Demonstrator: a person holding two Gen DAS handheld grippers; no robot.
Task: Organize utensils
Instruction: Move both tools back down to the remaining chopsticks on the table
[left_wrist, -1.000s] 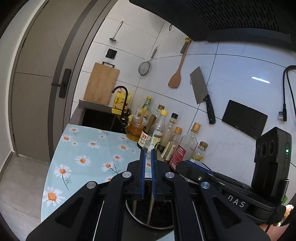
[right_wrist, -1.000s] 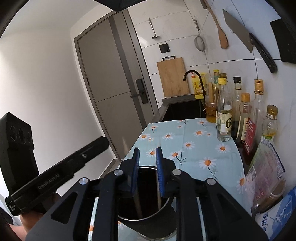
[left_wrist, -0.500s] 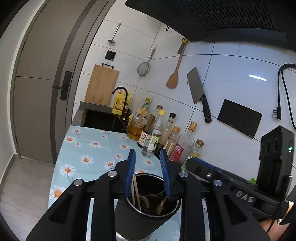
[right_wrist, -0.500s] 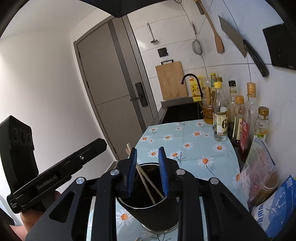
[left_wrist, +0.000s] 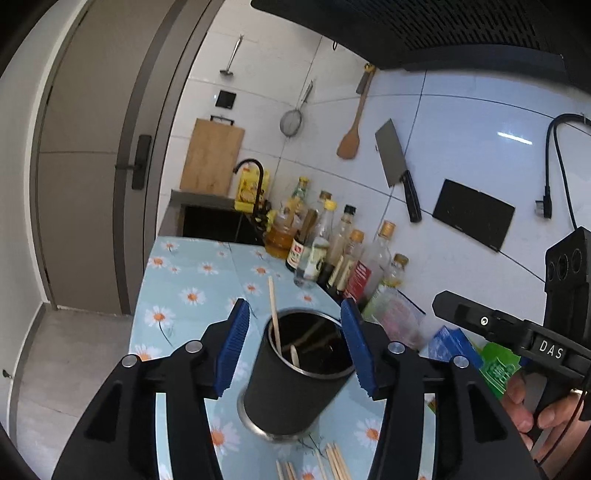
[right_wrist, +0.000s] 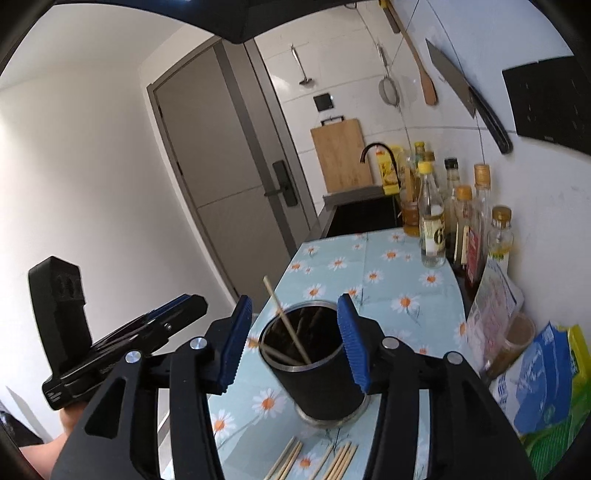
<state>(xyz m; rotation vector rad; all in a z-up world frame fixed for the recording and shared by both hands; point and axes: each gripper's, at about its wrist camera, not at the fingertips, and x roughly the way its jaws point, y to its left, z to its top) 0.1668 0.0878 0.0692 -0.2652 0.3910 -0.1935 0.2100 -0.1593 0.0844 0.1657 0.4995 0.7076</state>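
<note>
A black cylindrical utensil holder (left_wrist: 295, 384) (right_wrist: 325, 373) stands on the daisy-print counter. A wooden chopstick (left_wrist: 274, 317) (right_wrist: 286, 321) leans out of it, with other wooden utensils inside. Several loose chopsticks (left_wrist: 328, 465) (right_wrist: 325, 461) lie on the cloth in front of the holder. My left gripper (left_wrist: 293, 350) is open and empty, held above and in front of the holder. My right gripper (right_wrist: 293, 339) is open and empty in the same way. Each gripper shows in the other's view, the right one (left_wrist: 491, 328) and the left one (right_wrist: 122, 343).
A row of oil and sauce bottles (left_wrist: 332, 251) (right_wrist: 454, 214) lines the tiled wall. Food packets (right_wrist: 543, 373) lie at the right. A sink with a black tap (left_wrist: 251, 184) is beyond the counter. A cleaver (left_wrist: 397, 170), spatula and strainer hang on the wall. A door (right_wrist: 236, 177) is left.
Both grippers have opened from shut and pulled back and up from the holder. A chopstick now stands free in the holder.
</note>
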